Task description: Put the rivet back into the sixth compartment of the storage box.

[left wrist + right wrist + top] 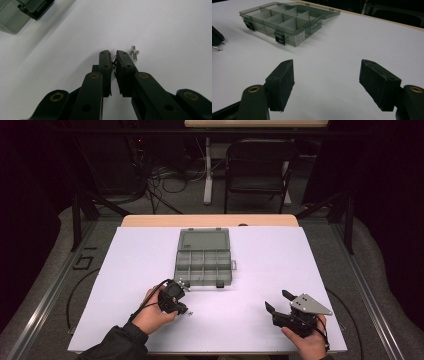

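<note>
Left tool [114, 60] nearly closed w/ small screw [113, 60] pinched betw. tips; right tool [327, 77] wide open, nothing held.

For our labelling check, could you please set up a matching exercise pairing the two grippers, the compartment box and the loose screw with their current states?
Things:
1. left gripper
2. right gripper
3. translucent grey plastic compartment box
4. small silver metal screw lying loose

States:
A. lid open, compartments look empty
B. jaws wide apart, holding nothing
C. jaws closed on a small silver pin
D. on the white table beside the jaw tip

Pairs: 1-C, 2-B, 3-A, 4-D
</note>
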`<state>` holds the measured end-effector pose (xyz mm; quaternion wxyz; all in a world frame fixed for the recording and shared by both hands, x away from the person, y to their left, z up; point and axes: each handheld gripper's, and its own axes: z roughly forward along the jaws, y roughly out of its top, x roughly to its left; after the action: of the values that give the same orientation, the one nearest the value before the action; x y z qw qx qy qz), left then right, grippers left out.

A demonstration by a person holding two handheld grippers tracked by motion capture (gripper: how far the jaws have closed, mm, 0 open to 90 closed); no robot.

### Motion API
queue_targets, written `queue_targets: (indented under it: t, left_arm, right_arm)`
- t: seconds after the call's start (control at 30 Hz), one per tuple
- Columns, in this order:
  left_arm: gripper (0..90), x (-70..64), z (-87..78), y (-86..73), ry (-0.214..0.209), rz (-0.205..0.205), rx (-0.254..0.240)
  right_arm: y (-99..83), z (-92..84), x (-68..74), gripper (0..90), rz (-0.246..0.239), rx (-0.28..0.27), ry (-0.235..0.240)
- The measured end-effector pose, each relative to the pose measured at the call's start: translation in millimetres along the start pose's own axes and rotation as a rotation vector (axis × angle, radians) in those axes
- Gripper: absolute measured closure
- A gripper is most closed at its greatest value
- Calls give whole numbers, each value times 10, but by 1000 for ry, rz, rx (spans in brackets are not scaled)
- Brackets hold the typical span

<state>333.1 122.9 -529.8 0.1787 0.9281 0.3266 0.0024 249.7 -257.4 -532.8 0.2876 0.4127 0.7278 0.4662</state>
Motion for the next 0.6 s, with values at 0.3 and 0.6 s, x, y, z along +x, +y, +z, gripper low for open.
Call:
queue_targets:
  t: [0.3, 0.6]
  left_arm:
    - [834, 18, -64, -8, 21, -19, -19]
    - [834, 22, -250, 34, 31, -19, -60]
  right_arm:
    - [-1, 1, -1, 277, 1, -1, 1]
    - [-1, 0, -2, 277, -1, 0, 1]
